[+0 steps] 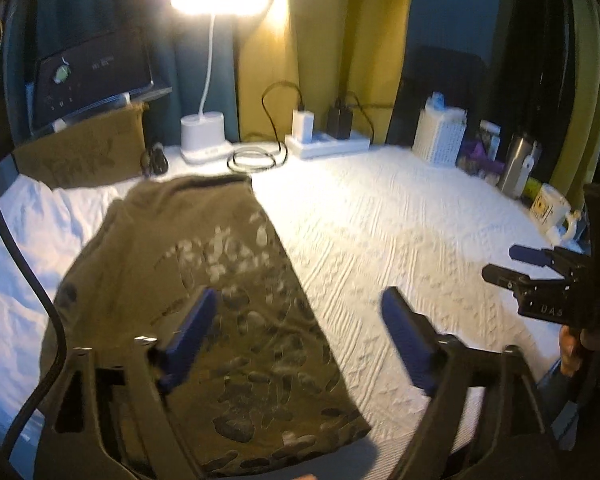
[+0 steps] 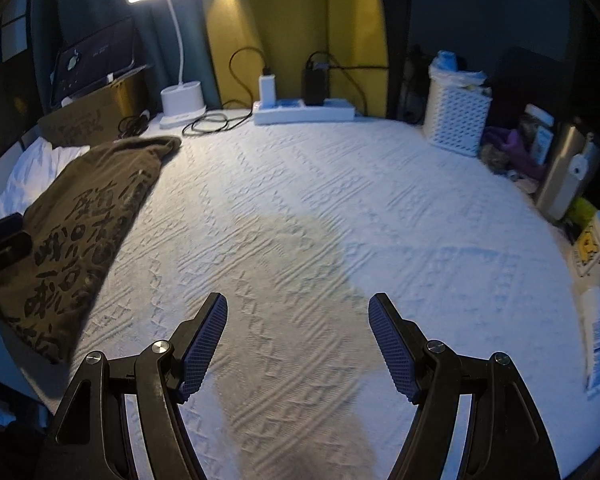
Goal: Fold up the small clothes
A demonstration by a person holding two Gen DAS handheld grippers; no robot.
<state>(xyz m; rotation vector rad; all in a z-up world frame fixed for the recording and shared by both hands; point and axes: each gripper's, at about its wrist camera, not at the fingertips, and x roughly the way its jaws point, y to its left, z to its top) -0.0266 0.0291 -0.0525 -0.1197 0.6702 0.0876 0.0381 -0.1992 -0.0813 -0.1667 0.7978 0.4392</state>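
Olive shirt (image 1: 204,300), folded and printed with characters, is lying on the white bedspread (image 1: 400,240) directly beneath and ahead of the left gripper (image 1: 300,332), whose jaws are standing wide apart and holding nothing. The right gripper (image 2: 298,340), likewise spread and empty, is hovering over bare bedspread, the shirt lying far to its left. Ahead to its right, a white perforated basket (image 2: 456,120) is holding a blue-and-white plastic bag; further contents cannot be made out.
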